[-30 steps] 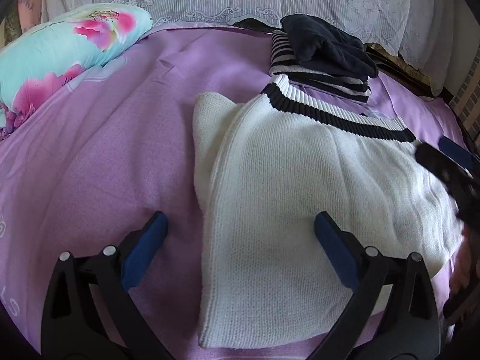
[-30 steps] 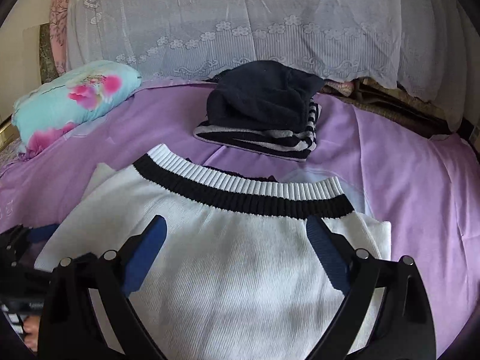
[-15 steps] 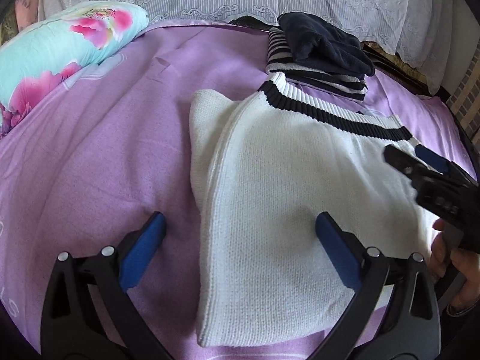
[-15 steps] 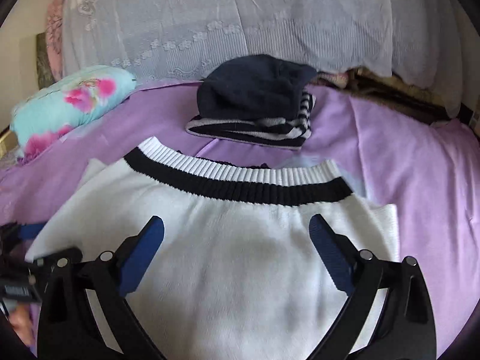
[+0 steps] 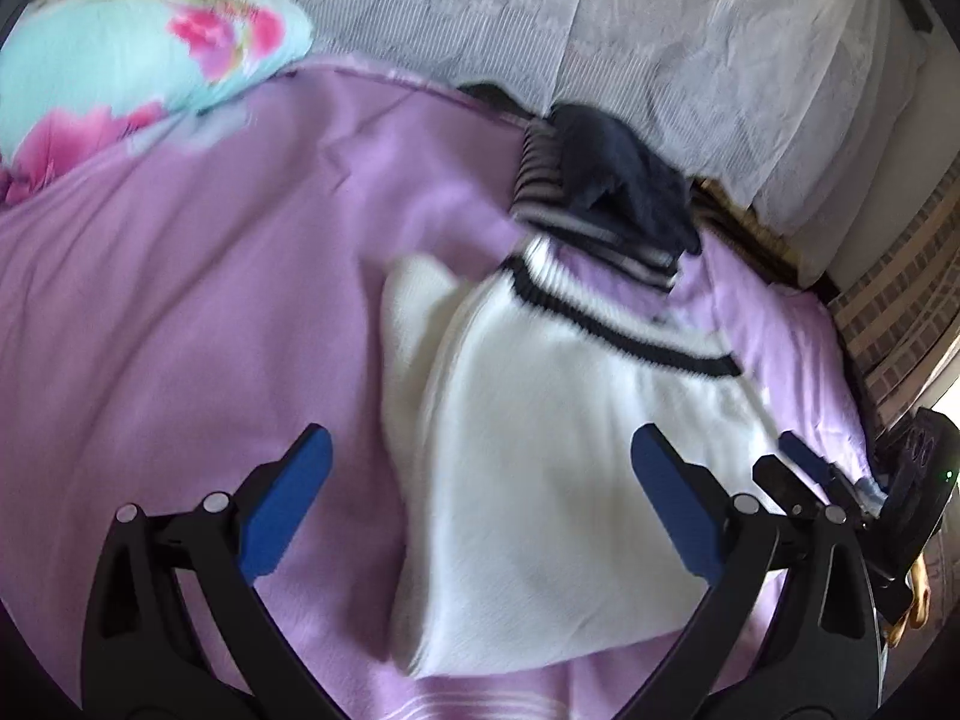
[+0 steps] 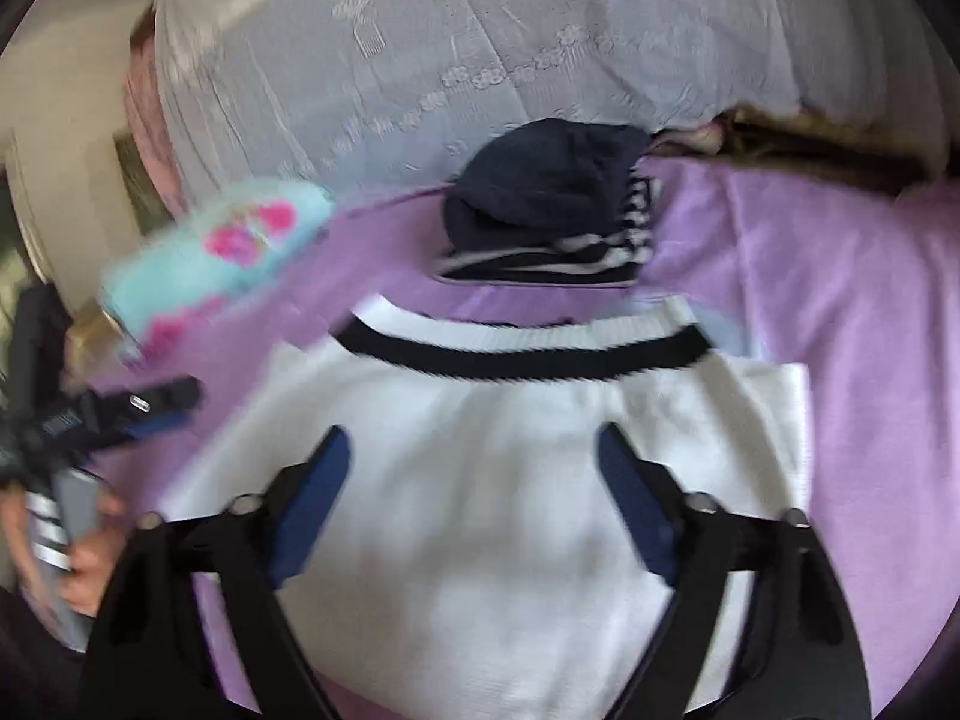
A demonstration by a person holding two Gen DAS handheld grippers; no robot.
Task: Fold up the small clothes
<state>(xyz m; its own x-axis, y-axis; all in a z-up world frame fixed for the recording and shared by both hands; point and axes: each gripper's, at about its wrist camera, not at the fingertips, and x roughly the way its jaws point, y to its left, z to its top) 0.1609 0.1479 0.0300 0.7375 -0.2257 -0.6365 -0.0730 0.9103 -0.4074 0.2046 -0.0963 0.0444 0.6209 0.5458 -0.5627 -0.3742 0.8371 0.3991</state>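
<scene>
A white knit sweater (image 5: 570,456) with a black-striped band lies partly folded on the purple bedsheet (image 5: 210,300); it also shows in the right wrist view (image 6: 510,480). My left gripper (image 5: 477,498) is open and empty, above the sweater's left edge. My right gripper (image 6: 474,492) is open and empty, above the sweater's near part. The right gripper shows at the right edge of the left wrist view (image 5: 798,468). The left gripper shows at the left of the right wrist view (image 6: 150,408). Both views are blurred.
A pile of folded dark and striped clothes (image 5: 606,198) lies beyond the sweater, also in the right wrist view (image 6: 546,210). A floral pillow (image 5: 132,66) sits far left. White lace bedding (image 5: 600,30) runs along the back.
Both grippers have drawn back and lifted from the sweater, with the views tilting. The right gripper's jaws have narrowed a little. The sweater has not moved.
</scene>
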